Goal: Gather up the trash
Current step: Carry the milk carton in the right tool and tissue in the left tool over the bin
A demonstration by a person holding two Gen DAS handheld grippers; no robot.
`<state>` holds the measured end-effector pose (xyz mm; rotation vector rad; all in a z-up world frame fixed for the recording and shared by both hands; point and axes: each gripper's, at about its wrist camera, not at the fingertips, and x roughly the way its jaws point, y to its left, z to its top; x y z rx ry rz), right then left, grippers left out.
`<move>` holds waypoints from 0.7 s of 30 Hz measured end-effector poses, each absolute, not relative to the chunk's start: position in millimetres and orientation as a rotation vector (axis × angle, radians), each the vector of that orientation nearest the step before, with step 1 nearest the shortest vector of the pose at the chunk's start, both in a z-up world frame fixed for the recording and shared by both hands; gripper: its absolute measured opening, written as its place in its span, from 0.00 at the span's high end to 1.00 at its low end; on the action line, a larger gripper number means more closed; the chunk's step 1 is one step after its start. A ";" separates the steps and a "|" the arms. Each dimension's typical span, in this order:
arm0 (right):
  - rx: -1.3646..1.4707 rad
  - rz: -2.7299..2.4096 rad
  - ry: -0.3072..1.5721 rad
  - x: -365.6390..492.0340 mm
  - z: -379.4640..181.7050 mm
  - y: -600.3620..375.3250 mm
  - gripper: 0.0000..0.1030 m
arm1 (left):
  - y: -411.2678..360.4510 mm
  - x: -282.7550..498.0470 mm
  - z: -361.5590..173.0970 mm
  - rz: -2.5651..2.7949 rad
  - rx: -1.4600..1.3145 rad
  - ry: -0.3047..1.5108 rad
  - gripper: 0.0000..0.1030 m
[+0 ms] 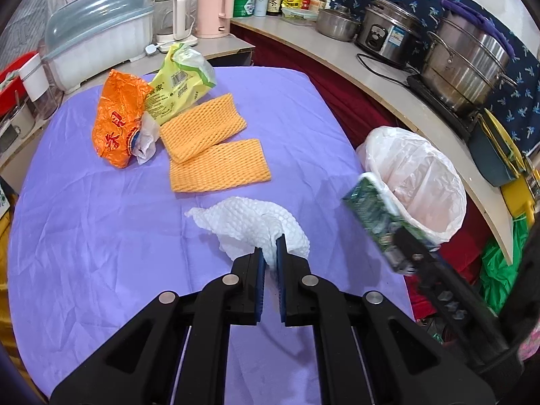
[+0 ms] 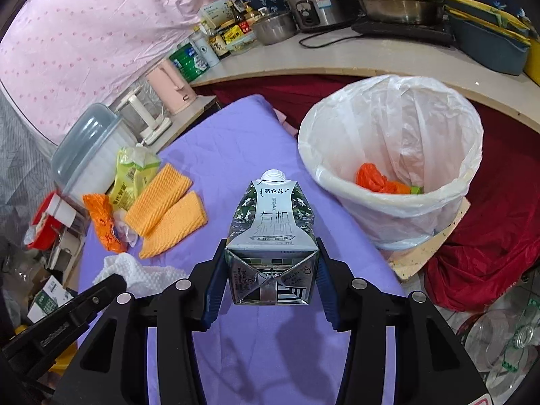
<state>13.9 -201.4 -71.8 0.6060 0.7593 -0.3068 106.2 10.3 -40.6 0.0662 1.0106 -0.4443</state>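
My left gripper (image 1: 270, 253) is shut on a crumpled white bubble-wrap sheet (image 1: 249, 222) lying on the purple tablecloth (image 1: 101, 253). My right gripper (image 2: 270, 256) is shut on a silver-green milk carton (image 2: 273, 233), held above the table's right side beside the white-lined trash bin (image 2: 391, 155). The carton (image 1: 378, 216) and bin (image 1: 415, 179) also show in the left wrist view. Two orange foam nets (image 1: 216, 148), an orange bag (image 1: 118, 118) and a yellow-green bag (image 1: 179, 84) lie at the table's far side.
The bin holds orange trash (image 2: 378, 180). A curved counter (image 1: 337, 54) behind carries pots, a rice cooker (image 1: 388, 33), bottles and kettles. A covered dish rack (image 1: 98, 37) stands at the far left. Red cloth (image 2: 489, 236) lies around the bin.
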 end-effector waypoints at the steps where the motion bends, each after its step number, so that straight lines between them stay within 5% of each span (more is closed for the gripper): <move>1: 0.611 -0.307 0.746 11.3 -67.8 -205.0 0.55 | 10.3 106.8 -39.9 -0.442 0.065 1.010 0.94; 21: 0.702 -0.486 0.630 -27.3 -58.9 -325.9 0.55 | -132.1 110.1 19.0 -0.650 0.127 0.881 0.94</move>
